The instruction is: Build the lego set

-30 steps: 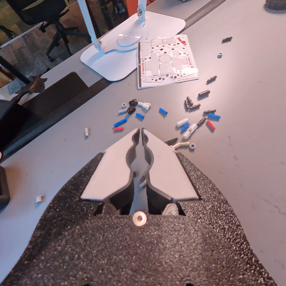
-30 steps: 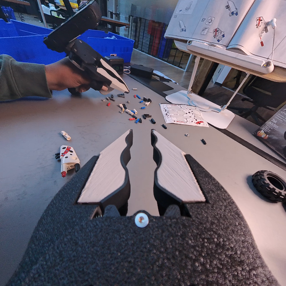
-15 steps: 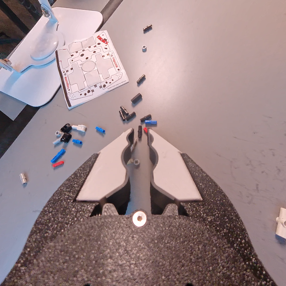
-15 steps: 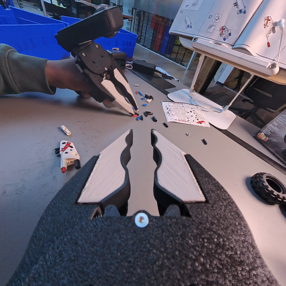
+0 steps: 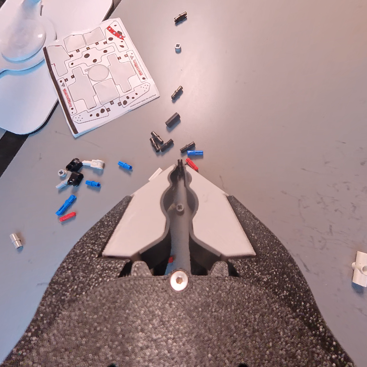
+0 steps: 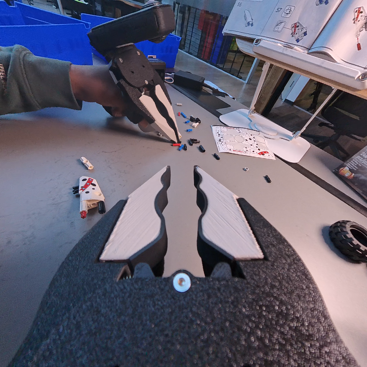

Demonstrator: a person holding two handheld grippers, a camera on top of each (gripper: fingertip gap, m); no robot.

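left wrist view: your left claw (image 5: pixel 180 165) was spread half a second ago with a small black pin lying loose between its tips; now the fingers have pressed together and are pinching that black pin (image 5: pixel 180 165) at the very tips, down on the grey desk (image 5: pixel 278 99). a red pin (image 5: pixel 191 164) lies just beside the right fingertip, and a blue pin (image 5: pixel 195 152) sits just beyond it. a cluster of black connectors (image 5: pixel 160 143) lies a little farther ahead, toward the sticker sheet (image 5: pixel 99 75), which rests against the white stand base (image 5: pixel 21 83) near the far edge of the desk. more blue, red, black and white pieces are scattered off to the left of the claw, and a white connector (image 5: pixel 359 272) sits well apart at the right.

the right wrist view shows the same pinch from the side: the left claw (image 6: pixel 176 140) tips touch the desk among the pins, your hand (image 6: pixel 95 89) behind it. your right claw (image 6: pixel 182 168) hangs spread and empty above bare desk, much as it was before. the partly built white lego piece (image 6: pixel 89 195) with red and black markings lies to its left, a black tyre (image 6: pixel 349 239) to its right near the desk edge, neither touching it.
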